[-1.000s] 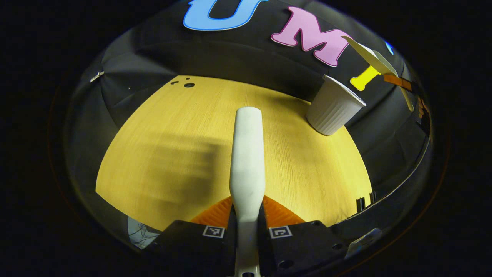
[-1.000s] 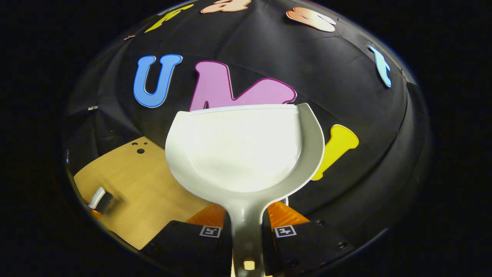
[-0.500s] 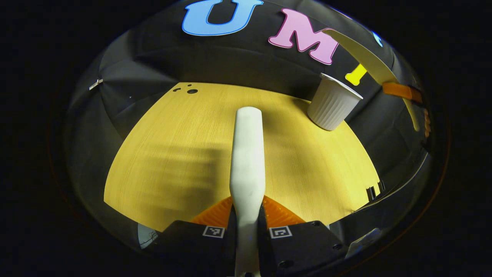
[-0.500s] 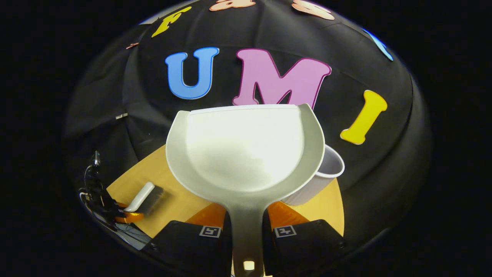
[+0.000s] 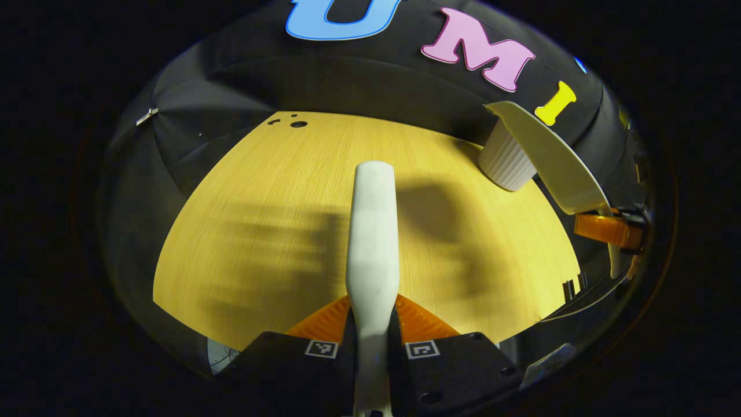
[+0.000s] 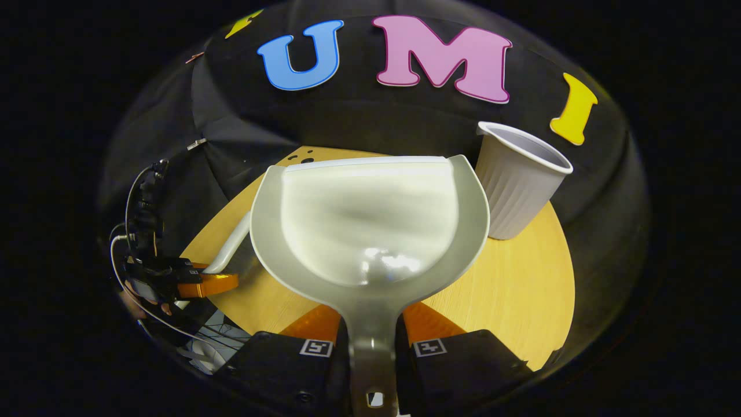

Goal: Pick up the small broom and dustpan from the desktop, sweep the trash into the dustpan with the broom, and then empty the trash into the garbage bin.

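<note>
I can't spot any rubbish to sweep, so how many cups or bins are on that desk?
1: a ribbed white cup stands at the desk's far right edge, beside the dustpan. More may sit hidden behind that dustpan.

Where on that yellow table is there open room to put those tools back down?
The wide bare stretch of the yellow wooden table, left of the white ribbed cup, is free. It is crowded at the right, where the white plastic dustpan hangs beside the cup.

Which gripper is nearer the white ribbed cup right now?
Right. The right gripper, holding the dustpan, is beside the cup; the left gripper, holding the broom, is farther across the table.
</note>
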